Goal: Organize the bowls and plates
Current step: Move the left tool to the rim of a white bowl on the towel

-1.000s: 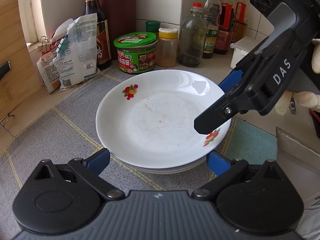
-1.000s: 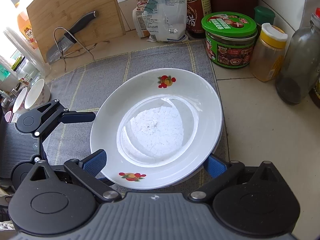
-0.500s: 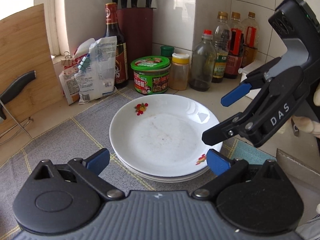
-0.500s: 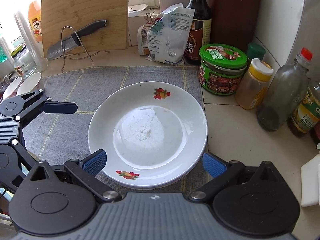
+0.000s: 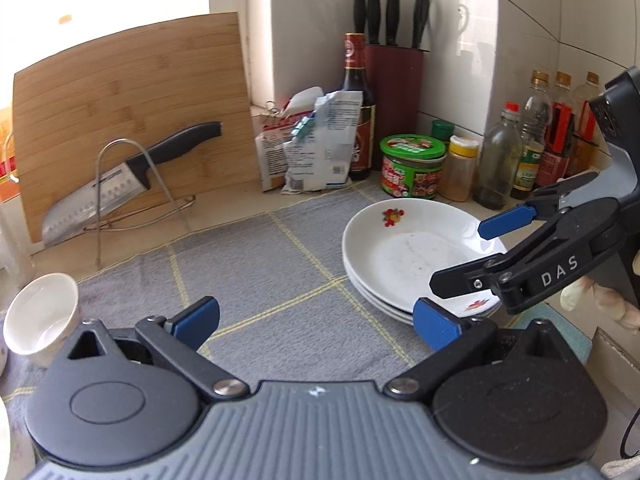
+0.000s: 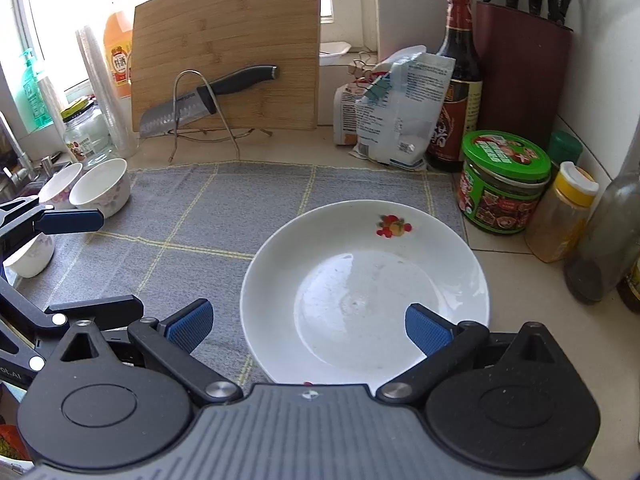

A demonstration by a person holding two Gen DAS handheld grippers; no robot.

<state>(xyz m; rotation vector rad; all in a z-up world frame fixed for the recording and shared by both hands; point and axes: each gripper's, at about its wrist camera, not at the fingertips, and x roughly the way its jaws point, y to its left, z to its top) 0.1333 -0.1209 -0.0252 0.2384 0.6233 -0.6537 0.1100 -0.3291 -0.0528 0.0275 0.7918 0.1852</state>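
A stack of white plates (image 5: 400, 256) with small fruit prints rests on the grey mat (image 5: 248, 264), right of centre. My left gripper (image 5: 316, 322) stands open over the mat, left of the stack, holding nothing. My right gripper (image 5: 474, 256) hovers open above the stack's right rim. In the right wrist view the plates (image 6: 360, 280) lie just ahead of my right gripper (image 6: 308, 330), whose right pad (image 6: 428, 334) hangs over the near rim. A white bowl (image 5: 40, 312) lies tilted at the mat's left edge. Three white bowls (image 6: 100, 186) show near my left gripper (image 6: 88, 264).
A bamboo cutting board (image 5: 132, 120) leans at the back with a knife (image 5: 120, 176) on a wire rack. Food bags (image 5: 316, 144), a green-lidded jar (image 5: 412, 164), a yellow-lidded jar (image 5: 462, 168), bottles (image 5: 532, 136) and a knife block (image 5: 396, 80) crowd the corner behind the plates.
Both grippers have drawn back and up from the plate stack. The left gripper has swung left, bringing the cutting board, knife and a bowl into view. The plates stay stacked on the mat.
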